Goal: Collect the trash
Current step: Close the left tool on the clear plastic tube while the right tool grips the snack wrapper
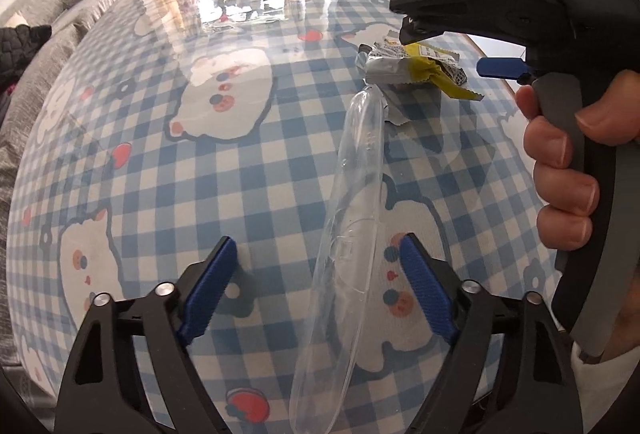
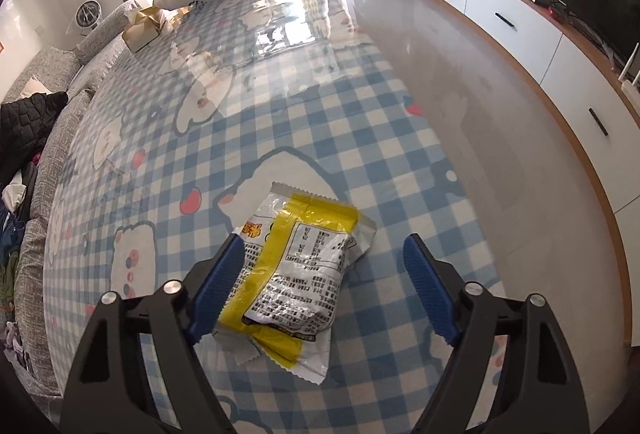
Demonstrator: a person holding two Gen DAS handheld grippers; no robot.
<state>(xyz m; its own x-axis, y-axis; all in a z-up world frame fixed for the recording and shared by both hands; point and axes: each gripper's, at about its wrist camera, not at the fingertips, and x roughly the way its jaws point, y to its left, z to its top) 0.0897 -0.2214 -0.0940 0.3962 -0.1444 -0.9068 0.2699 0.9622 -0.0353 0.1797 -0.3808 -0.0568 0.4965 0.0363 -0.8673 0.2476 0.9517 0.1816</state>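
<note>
While you hold both tools over the checked tablecloth:
Left gripper: your blue pads stand wide apart, gripping nothing.
Clear plastic wrapper: it lies on the cloth between your left pads, touching neither.
Right gripper: your pads are spread wide, nothing clamped.
Yellow-and-white snack packet: it lies flat on the cloth between your right pads, against the left one.
Right hand: wrapped round the grey handle.

I'm seeing a blue-and-white checked worktop with white bears and red strawberries, a yellow-and-white wrapper printed in black, blue-padded black tongs, grey sofa.
</note>
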